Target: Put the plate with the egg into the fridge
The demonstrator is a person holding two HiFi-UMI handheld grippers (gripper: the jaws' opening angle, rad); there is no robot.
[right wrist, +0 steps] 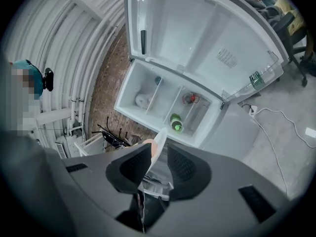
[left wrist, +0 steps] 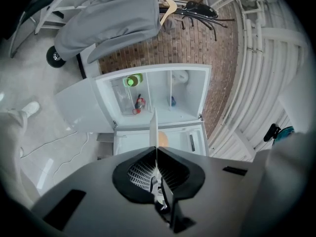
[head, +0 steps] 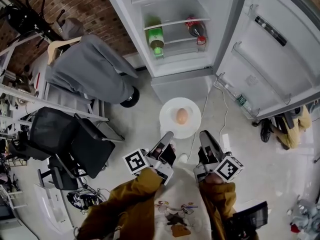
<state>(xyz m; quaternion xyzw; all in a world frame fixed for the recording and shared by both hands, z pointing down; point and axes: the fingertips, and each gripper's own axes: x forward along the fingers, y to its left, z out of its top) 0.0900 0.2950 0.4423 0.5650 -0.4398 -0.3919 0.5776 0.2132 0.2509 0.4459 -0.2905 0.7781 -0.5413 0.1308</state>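
Note:
A white plate (head: 171, 127) carrying a brown egg (head: 182, 116) hangs above the floor in front of the open fridge (head: 172, 59). My left gripper (head: 167, 137) is shut on the plate's near-left rim; in the left gripper view the plate (left wrist: 153, 127) stands edge-on between the pads, with the egg (left wrist: 163, 139) just behind it. My right gripper (head: 205, 135) is at the near-right rim. In the right gripper view the plate rim (right wrist: 160, 138) and egg (right wrist: 147, 145) sit between that gripper's (right wrist: 159, 158) parted jaws, with a gap showing on the right side.
The fridge door (head: 270, 49) swings wide to the right. Inside stand a green bottle (head: 156, 38) and a red-capped bottle (head: 196, 29). A grey garment on a rack (head: 90, 69) and a black chair (head: 70, 144) stand at the left. A white cable (head: 223, 115) lies on the floor.

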